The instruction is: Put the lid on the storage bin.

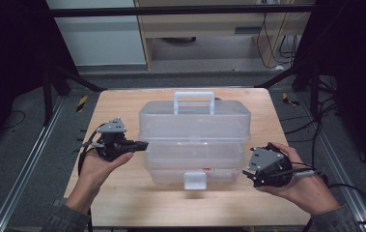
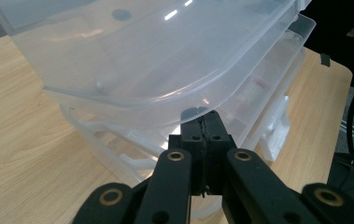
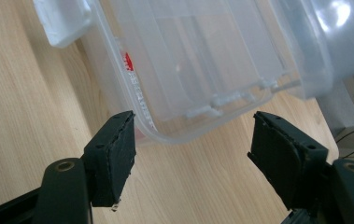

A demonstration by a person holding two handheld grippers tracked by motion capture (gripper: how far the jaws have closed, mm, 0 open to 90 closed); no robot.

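Clear plastic toolbox [image 1: 195, 140] is flanked by two hand-held grippers on a wooden table [image 1: 122, 104].

Left gripper [image 1: 141, 145] is held level at the box's left side, its jaws pressed together on nothing, tips just beside the tilted upper lid [image 2: 132, 51]. Right gripper [image 1: 249, 175] is held near the box's front right corner, jaws spread wide and empty. A white latch [image 1: 194, 180] is seen at the front edge.
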